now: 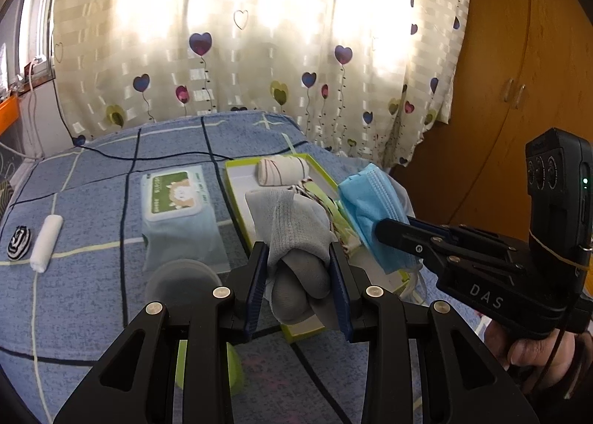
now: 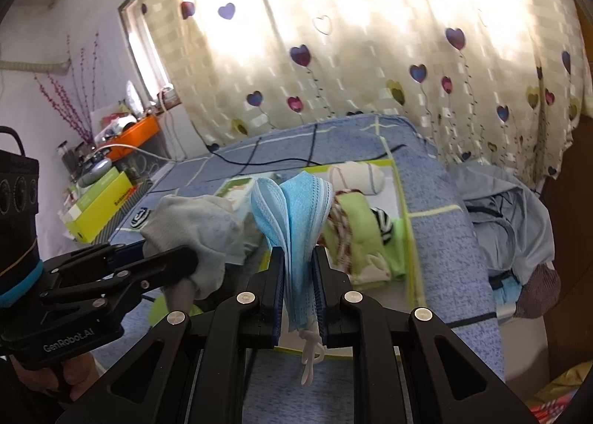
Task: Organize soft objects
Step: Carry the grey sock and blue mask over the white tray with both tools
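My left gripper [image 1: 298, 257] is shut on a rolled grey sock [image 1: 296, 238] and holds it above the near end of the green-rimmed box [image 1: 237, 198]; it also shows in the right wrist view [image 2: 192, 231]. My right gripper [image 2: 299, 257] is shut on a folded blue face mask [image 2: 296, 209], held above the box [image 2: 404, 198]; the mask shows in the left wrist view [image 1: 370, 209]. In the box lie a cream striped sock roll [image 1: 283, 171], a green cloth [image 2: 359, 235] and a black-and-white striped roll [image 2: 383, 225].
On the blue checked bedspread [image 1: 92, 294] lie a wet-wipes pack [image 1: 178, 209], a white rolled cloth [image 1: 46, 244] and a striped roll [image 1: 18, 242]. Heart-print curtain behind, wooden wardrobe [image 1: 519, 72] at right. A grey garment [image 2: 507, 220] lies beside the bed.
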`<state>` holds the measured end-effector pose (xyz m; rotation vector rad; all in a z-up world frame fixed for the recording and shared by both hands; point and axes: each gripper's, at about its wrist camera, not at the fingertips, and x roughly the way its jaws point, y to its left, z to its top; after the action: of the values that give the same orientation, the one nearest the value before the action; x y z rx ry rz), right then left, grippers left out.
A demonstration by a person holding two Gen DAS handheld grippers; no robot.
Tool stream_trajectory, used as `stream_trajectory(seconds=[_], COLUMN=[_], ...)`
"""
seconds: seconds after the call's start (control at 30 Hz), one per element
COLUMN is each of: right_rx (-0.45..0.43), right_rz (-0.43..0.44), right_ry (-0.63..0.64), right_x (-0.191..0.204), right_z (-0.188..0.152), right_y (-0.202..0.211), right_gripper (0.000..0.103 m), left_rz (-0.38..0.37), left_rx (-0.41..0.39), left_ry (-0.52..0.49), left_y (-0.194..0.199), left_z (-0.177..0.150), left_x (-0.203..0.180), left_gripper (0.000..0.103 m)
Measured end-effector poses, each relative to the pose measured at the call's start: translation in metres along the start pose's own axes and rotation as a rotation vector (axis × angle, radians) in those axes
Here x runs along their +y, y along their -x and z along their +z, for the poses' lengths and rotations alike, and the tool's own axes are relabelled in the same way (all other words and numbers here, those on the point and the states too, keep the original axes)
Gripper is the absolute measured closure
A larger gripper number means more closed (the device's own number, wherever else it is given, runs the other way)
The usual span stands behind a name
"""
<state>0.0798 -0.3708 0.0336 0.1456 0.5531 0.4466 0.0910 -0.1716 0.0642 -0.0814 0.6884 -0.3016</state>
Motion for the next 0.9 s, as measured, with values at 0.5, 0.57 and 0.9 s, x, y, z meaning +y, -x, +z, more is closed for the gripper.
stream_trajectory(seconds=[0.5, 0.57, 0.9], right_rx=[0.056, 0.063, 0.120], right_rz=[-0.030, -0.031, -0.033], right_ry=[-0.049, -0.051, -0.068], right_x=[-0.028, -0.030, -0.039], right_z=[-0.013, -0.014, -0.021], right_y=[-0.017, -0.019, -0.039], right_gripper=[0.089, 0.089, 0.089], left_rz=[-0.053, -0.062, -0.090], left_rx=[0.097, 0.108, 0.165], left_ry=[-0.015, -0.012, -0.006], left_y=[-0.033, -0.037, -0.054], left_z=[-0.012, -0.013, -0.019], left_x=[-0.016, -0.018, -0.021], left_gripper=[0.069, 0.069, 0.069])
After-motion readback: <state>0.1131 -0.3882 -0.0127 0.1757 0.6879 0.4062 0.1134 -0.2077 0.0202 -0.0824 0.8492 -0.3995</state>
